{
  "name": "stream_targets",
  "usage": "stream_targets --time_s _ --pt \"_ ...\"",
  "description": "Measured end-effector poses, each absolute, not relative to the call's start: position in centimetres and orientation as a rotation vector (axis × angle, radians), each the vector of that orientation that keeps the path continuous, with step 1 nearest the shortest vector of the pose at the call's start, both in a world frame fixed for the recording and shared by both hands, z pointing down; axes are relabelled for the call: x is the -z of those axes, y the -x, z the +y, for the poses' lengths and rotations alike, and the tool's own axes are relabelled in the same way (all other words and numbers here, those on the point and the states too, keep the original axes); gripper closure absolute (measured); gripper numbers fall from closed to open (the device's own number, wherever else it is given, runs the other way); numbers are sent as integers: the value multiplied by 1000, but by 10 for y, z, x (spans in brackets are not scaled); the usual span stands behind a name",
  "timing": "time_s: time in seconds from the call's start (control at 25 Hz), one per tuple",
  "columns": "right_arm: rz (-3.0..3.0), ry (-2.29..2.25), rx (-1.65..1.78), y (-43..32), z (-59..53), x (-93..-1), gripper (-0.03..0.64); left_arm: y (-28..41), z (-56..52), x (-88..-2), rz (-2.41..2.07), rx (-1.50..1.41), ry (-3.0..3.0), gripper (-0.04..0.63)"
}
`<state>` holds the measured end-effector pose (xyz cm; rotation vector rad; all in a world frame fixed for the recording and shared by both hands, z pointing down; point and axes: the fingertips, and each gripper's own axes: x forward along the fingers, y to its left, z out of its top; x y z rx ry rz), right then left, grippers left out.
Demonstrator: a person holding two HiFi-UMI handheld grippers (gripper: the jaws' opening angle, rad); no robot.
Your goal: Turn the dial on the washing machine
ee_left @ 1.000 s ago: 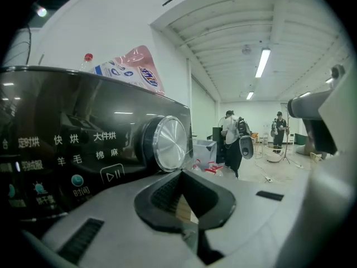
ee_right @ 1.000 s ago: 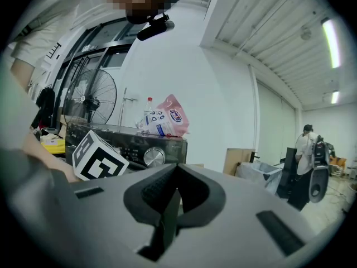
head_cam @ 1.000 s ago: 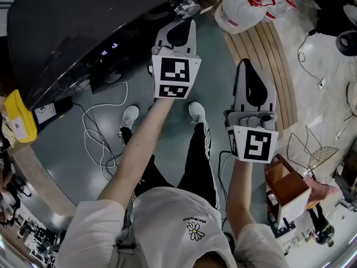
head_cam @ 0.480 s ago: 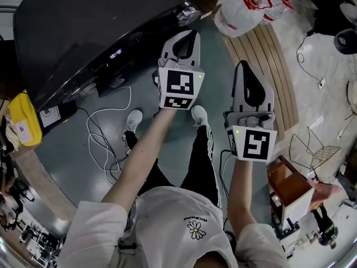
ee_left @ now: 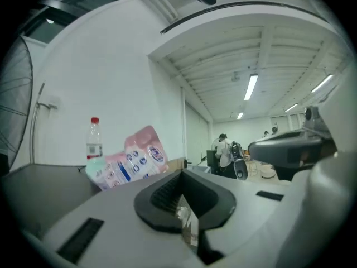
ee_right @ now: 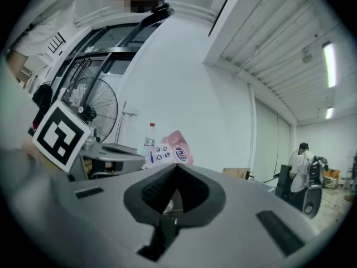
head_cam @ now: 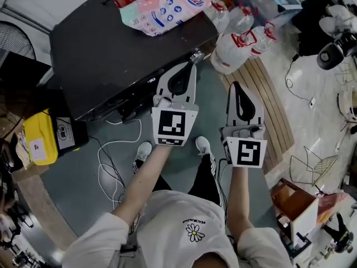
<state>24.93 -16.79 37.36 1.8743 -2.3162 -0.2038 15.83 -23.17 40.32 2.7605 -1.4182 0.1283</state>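
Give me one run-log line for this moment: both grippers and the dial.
left gripper: shut, empty, tip near dial | right gripper: shut, empty, off washing machine | dial: not gripped

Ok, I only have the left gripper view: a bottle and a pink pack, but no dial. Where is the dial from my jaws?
Observer: The head view shows the silver dial at the front right corner of the washing machine, just past the tip of the left gripper.
Operator: Touching it?
Observer: Close beside it; I cannot tell whether they touch.
Operator: Where's the right gripper?
Observer: The right gripper is shut and empty, over the floor right of the machine, short of a pack of water bottles.
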Motion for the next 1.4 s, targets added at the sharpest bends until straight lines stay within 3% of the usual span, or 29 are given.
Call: stream_targets --time_s 0.36,0.76,1.4 --pt "-2330 -1832 301 -178 -147 -313 614 -57 -181 -277 -1537 -1 -2874 597" --pt "-2336 -1820 284 -130 -126 -307 614 19 -149 -250 -1647 44 -2863 597" --pt "-2319 -1850 301 -129 -123 -297 614 12 -154 -253 -1583 60 -2882 597"
